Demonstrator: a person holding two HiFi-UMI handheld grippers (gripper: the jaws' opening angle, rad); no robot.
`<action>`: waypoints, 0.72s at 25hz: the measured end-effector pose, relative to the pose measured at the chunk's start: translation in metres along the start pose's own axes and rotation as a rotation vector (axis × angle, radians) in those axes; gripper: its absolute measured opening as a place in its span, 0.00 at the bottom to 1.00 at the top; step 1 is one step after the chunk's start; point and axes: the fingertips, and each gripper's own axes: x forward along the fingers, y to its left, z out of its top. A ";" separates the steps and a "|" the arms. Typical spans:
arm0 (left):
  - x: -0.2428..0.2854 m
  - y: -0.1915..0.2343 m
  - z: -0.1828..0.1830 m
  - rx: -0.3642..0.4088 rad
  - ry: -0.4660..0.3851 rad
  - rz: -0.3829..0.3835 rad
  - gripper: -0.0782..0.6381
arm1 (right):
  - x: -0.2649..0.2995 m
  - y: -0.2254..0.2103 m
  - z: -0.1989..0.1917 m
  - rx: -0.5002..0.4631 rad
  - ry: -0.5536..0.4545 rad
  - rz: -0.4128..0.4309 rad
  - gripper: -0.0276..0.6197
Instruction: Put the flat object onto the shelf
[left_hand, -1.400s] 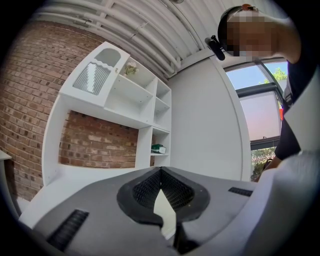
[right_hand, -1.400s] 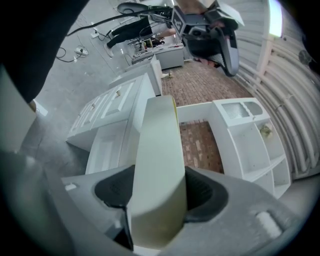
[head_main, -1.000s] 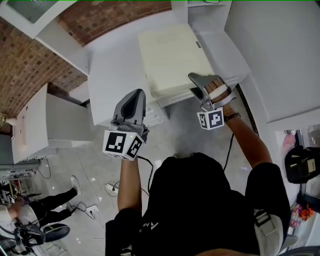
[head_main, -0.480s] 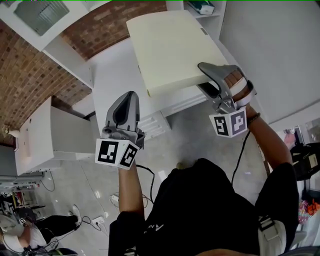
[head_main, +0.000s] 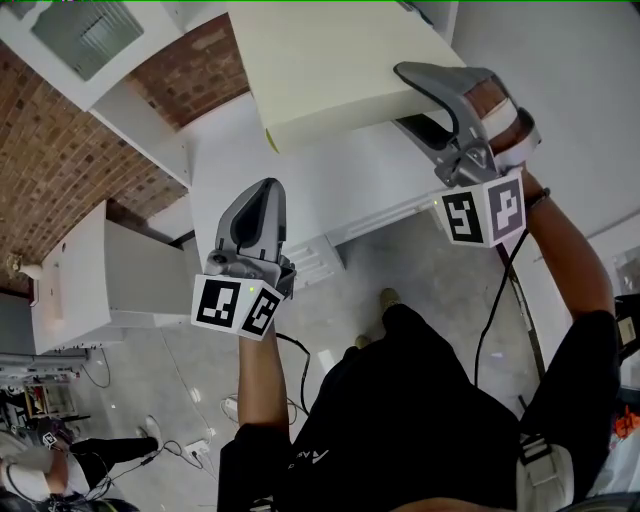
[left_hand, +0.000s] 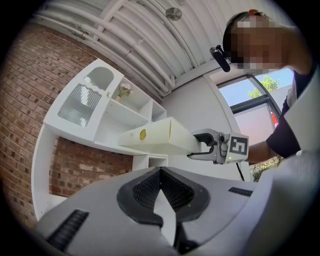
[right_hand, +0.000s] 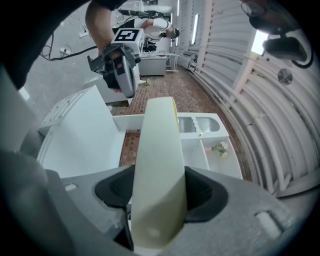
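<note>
The flat object is a cream flat box (head_main: 330, 60), and it hangs in the air above the white desk (head_main: 300, 190). My right gripper (head_main: 410, 98) is shut on its near edge, and the box (right_hand: 160, 165) stands edge-on between the pads. The left gripper view shows that box (left_hand: 160, 137) level in front of the white shelf unit (left_hand: 125, 112), with the right gripper (left_hand: 202, 145) at its end. My left gripper (head_main: 262, 190) is lower and to the left, apart from the box. Its pads (left_hand: 161, 172) meet with nothing between them. The shelf compartments (right_hand: 210, 145) lie beyond the box.
A brick wall (head_main: 60, 150) backs the desk. A low white cabinet (head_main: 90, 270) stands to the left. A small plant (right_hand: 218, 148) sits in one shelf compartment. Cables lie on the floor (head_main: 300, 350), and another person (head_main: 40, 465) is at the lower left.
My right gripper has lifted the cream box well up off the desk, toward the camera. My left gripper has risen a little and stays shut.
</note>
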 end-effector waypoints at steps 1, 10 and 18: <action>0.005 0.001 0.001 0.001 -0.002 0.003 0.11 | 0.007 -0.009 -0.003 -0.002 -0.004 -0.001 0.48; 0.065 0.011 0.012 0.024 -0.021 0.024 0.11 | 0.089 -0.055 -0.045 -0.033 -0.033 0.007 0.48; 0.118 0.026 0.006 0.040 -0.025 0.066 0.11 | 0.164 -0.056 -0.092 -0.042 -0.057 0.045 0.48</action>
